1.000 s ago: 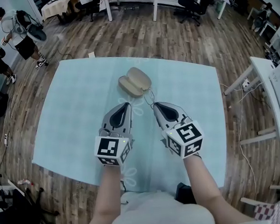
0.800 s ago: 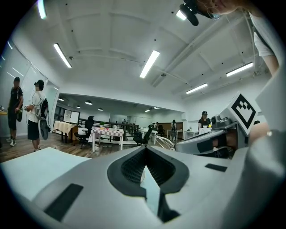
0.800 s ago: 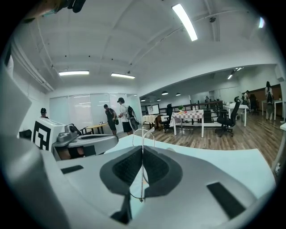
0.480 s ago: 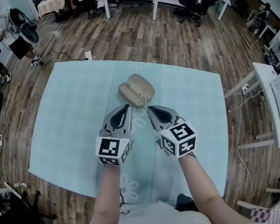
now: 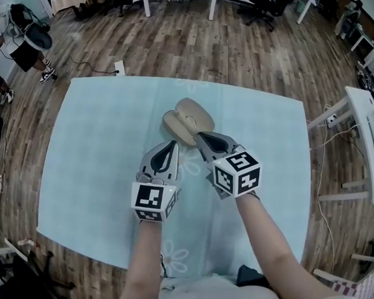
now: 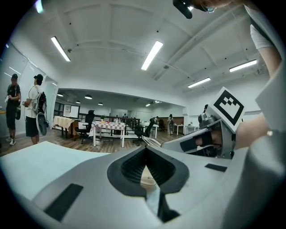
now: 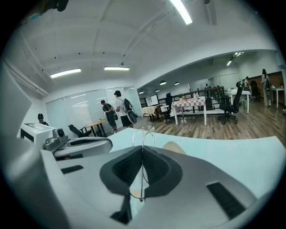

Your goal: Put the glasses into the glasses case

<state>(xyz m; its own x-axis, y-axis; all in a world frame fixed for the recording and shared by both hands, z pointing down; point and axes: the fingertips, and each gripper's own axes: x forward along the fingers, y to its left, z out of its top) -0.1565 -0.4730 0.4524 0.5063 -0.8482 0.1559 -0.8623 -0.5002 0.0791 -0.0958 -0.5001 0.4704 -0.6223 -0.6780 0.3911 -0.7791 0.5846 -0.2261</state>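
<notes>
We see an open beige oval glasses case (image 5: 186, 119) on the pale-blue counter (image 5: 97, 132), with the right gripper (image 5: 197, 137) at its near edge and the left gripper (image 5: 171, 143) beside it.

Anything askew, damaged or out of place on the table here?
Nothing stands out. The beige oval glasses case lies open on the pale blue tablecloth, and the right tongs pinch the thin wire-framed glasses close by it.
</notes>
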